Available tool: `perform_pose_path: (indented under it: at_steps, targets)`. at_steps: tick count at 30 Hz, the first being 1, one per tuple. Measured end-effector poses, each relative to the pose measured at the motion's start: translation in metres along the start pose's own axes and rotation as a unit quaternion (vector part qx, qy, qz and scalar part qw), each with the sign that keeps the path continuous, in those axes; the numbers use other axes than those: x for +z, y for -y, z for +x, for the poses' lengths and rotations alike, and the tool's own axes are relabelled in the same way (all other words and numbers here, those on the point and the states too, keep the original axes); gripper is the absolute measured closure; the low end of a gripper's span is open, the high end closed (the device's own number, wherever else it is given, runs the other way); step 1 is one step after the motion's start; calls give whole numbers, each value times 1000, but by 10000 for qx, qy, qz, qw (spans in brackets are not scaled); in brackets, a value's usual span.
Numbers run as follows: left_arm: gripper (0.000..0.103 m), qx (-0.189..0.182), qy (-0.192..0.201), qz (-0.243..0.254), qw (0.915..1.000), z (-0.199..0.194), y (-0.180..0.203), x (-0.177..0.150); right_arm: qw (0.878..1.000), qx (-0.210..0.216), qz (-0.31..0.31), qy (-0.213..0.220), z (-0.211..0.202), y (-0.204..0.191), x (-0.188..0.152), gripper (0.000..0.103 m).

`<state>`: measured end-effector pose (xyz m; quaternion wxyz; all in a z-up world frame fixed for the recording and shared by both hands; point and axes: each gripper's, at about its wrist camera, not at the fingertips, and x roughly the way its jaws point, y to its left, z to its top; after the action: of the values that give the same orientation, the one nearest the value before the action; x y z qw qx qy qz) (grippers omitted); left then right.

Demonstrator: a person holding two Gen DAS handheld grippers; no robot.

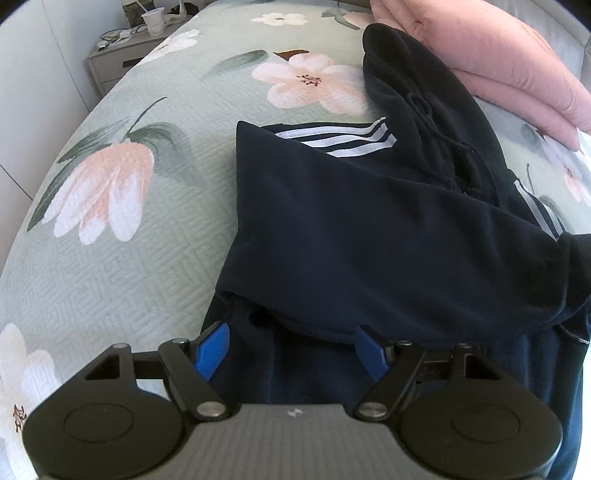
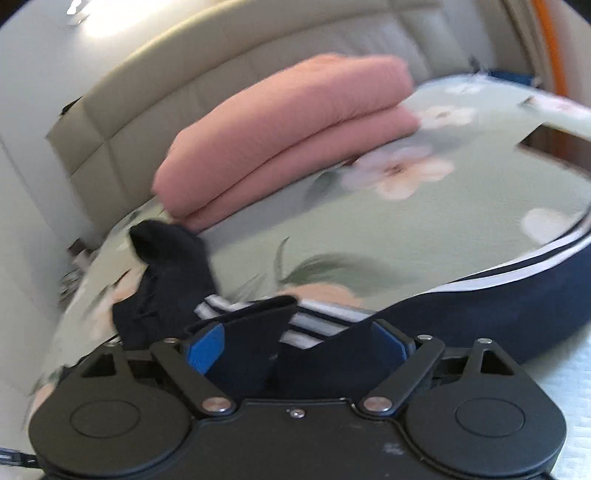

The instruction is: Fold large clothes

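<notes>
We note the left gripper (image 1: 291,350) first: its blue pads (image 1: 210,349) stand spread, with the dark navy fleece hoodie with white triple stripes (image 1: 369,236) running between them at its lower hem. The pads do not appear to press the cloth, so we read the fingers as released over the fabric.

Right gripper (image 2: 295,347): blue pads (image 2: 205,350) are also wide apart. A fold of the same navy hoodie (image 2: 517,295) rises between them, and we see no squeeze on it; released. This view is smeared by blur, so fine contact cannot be confirmed.

Moving outward, the hoodie lies partly folded on the pale green quilted bedspread with pink and white flowers (image 1: 122,155). One sleeve is laid across the body, stripes showing at the shoulder, and the hood with its drawstring points toward the head of the bed. One striped sleeve still trails out along the bedspread in the right view.

Just beyond the hood sits a folded pink padded duvet (image 2: 288,133), against a beige cushioned headboard (image 2: 221,74). At the far corner we see a grey bedside cabinet (image 1: 118,62) carrying a white cup (image 1: 153,20).
</notes>
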<state>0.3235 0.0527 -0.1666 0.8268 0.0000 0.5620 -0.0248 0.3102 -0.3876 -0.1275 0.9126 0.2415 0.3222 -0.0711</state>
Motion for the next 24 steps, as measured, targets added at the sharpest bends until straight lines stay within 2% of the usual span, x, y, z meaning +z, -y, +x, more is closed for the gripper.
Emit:
perform_pose_path:
  at_steps: [3,7,9,11,12,13,14,15,19,21,22,23,24]
  targets:
    - [26,-8,7,2,10000,0,-1,1,9997,220,67,-86,11,-6,1,0]
    - [26,-25,23,-97,9999,-1,-5,2,9923,857,863,228,2,5,-3,0]
    - [26,-70,9,-123,9999,-1,-5,1,9937,741,836,95,7,3,-3,0]
    - [26,-92,2,-107,9999,-1,-5,1,9983,271,497,-165,16,-5,-3,0]
    - [26,-84,2,-88,9999,-1,-5,1,9988,229,376,-200,20,-7,-5,11]
    - [26,-72,7,-63,10000,-1,-4,1,9991,264,279,-191,23,-9,-7,50]
    - [26,-54,17,-36,10000,-1,-3,1,9992,268,222,-196,24,-10,-10,75]
    - [26,-25,29,-15,10000,-1,-3,0,9994,229,184,-167,22,-11,-13,90]
    - [26,16,50,-33,10000,-1,-2,0,9978,164,-239,590,-17,-10,-28,92]
    - [26,-16,-2,-42,10000,2,-2,0,9993,-39,-263,256,-11,-2,-35,91]
    - [26,-31,-27,-29,10000,2,-1,0,9994,-155,-306,88,-2,3,-37,85]
    - [26,-36,-50,-6,10000,3,-1,-1,9992,-284,-275,-64,5,10,-41,71]
    - [26,-32,-49,15,10000,3,0,-1,9994,-289,-131,-134,10,16,-42,49]
